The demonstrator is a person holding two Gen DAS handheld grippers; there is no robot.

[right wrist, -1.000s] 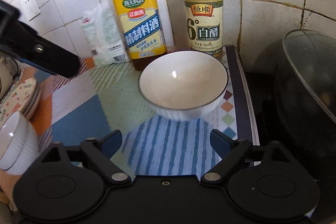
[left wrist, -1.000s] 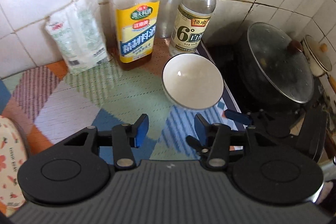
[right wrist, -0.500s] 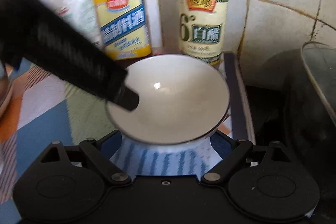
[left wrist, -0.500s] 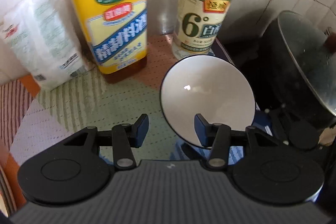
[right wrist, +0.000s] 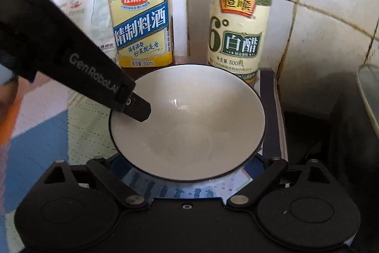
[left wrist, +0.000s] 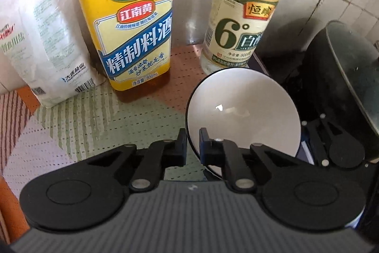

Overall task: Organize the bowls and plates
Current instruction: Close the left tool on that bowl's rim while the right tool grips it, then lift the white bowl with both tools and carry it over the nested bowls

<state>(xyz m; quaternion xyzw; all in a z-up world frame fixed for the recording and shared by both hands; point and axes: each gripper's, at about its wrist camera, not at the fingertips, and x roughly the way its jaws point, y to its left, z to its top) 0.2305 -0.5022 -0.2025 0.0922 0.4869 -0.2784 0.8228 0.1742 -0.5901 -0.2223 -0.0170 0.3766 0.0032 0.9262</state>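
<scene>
**Left gripper clamps the bowl's rim**

Left wrist: your left gripper (left wrist: 193,146) has just closed, pinching the near rim of the white bowl (left wrist: 246,115) (one finger inside, one outside), on the patterned mat (left wrist: 78,120) before the vinegar bottle (left wrist: 239,23).

Right wrist: your right gripper (right wrist: 189,165) stands spread wide, the bowl (right wrist: 194,129) between its fingers, untouched.

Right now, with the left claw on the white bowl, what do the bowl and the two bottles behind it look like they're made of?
Bowl: glazed ceramic by the look, glossy white with a sharp highlight and a thin dark rim. Cooking wine bottle and vinegar bottle: clear walls with printed labels; glass or plastic, I can't tell which. The left claw is pinching the bowl's rim.
</scene>
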